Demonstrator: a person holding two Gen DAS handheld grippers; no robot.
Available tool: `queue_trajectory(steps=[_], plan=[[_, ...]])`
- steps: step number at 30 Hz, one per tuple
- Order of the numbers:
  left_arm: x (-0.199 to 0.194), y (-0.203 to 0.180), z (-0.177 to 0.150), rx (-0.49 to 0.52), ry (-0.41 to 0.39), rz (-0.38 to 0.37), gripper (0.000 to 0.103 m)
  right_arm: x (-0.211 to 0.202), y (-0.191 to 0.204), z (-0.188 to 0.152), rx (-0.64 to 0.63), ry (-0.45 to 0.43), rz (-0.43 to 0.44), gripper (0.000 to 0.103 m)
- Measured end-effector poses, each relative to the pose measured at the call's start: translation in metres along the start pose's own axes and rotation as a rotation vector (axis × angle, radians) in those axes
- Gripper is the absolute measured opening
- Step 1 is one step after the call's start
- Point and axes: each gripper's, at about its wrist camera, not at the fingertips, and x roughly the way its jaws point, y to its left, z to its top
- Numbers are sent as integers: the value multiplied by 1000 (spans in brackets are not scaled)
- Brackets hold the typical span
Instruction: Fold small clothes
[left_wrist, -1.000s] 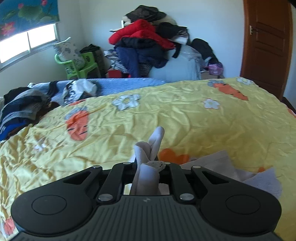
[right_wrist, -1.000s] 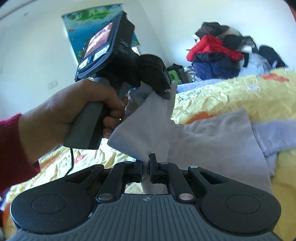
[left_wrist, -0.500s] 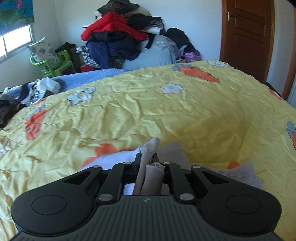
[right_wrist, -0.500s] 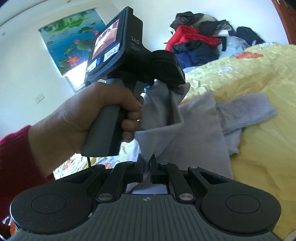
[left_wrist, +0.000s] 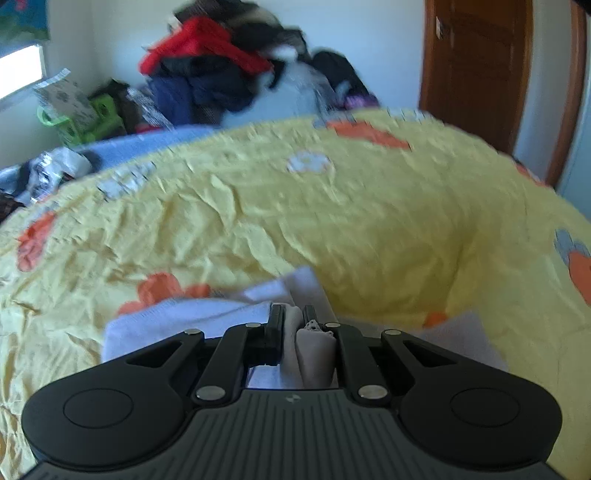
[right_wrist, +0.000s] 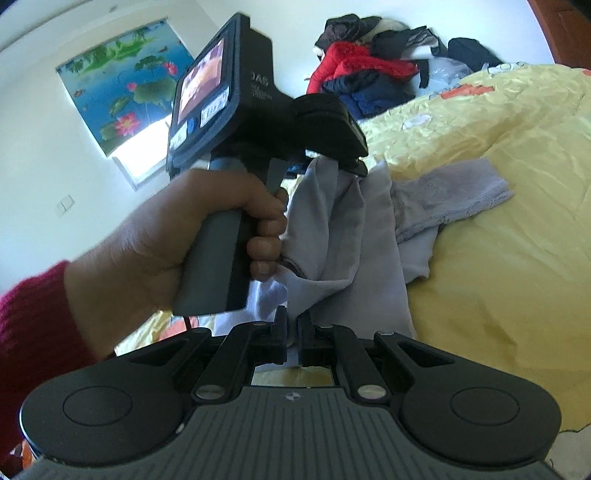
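Note:
A pale lilac-grey garment (right_wrist: 362, 236) hangs between both grippers over the yellow bedspread (right_wrist: 498, 258). My right gripper (right_wrist: 292, 318) is shut on its lower edge. In the right wrist view a hand (right_wrist: 177, 236) holds my left gripper (right_wrist: 351, 162) above and beyond, shut on the garment's upper edge. The left wrist view shows my left gripper (left_wrist: 293, 314) pinching a bunched fold of the cloth (left_wrist: 314, 347), low over the bedspread (left_wrist: 332, 221). The garment's lace-edged end (right_wrist: 461, 199) lies on the bed to the right.
A heap of red, navy and black clothes (left_wrist: 207, 70) sits against the far wall. A green chair (left_wrist: 85, 118) stands by the window at left, dark clothes (left_wrist: 48, 173) lie on the bed's left side. A brown door (left_wrist: 476, 66) is at the right.
Both grippers have sunk toward the bed with the garment. The left wrist view swung right and lower, and the cloth tip above its jaws has dropped. The right gripper rolled.

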Motion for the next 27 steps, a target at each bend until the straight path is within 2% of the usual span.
queue_trajectory(steps=[3, 4, 6, 7, 8, 10, 12, 16, 19, 24, 27], plan=[[0, 7, 6, -37, 36, -36, 14, 4, -9, -2, 55, 25, 25, 16], [-1, 10, 8, -58, 47, -54, 21, 5, -13, -2, 83, 25, 26, 25], [-6, 19, 13, -116, 56, -109, 45, 6, -21, -2, 127, 32, 34, 32], [-9, 22, 14, -139, 43, -132, 72, 6, -24, -2, 150, 32, 45, 34], [-16, 25, 15, -158, 10, -153, 87, 7, -27, -1, 165, 32, 50, 35], [-31, 29, 15, -172, -71, -185, 88, 9, -29, -1, 177, 35, 54, 36], [-44, 28, 18, -159, -111, -204, 88, 9, -26, -3, 175, 36, 57, 40], [-70, 30, 9, -147, -164, -95, 88, 13, -23, 1, 167, 37, 67, 48], [-86, 44, -16, -175, -178, -24, 88, 17, -22, 10, 166, 31, 83, 56], [-107, 79, -67, -221, -184, 94, 88, 35, -36, 31, 233, 69, 143, 60], [-116, 88, -90, -227, -162, 111, 88, 54, -50, 48, 296, 108, 188, 60]])
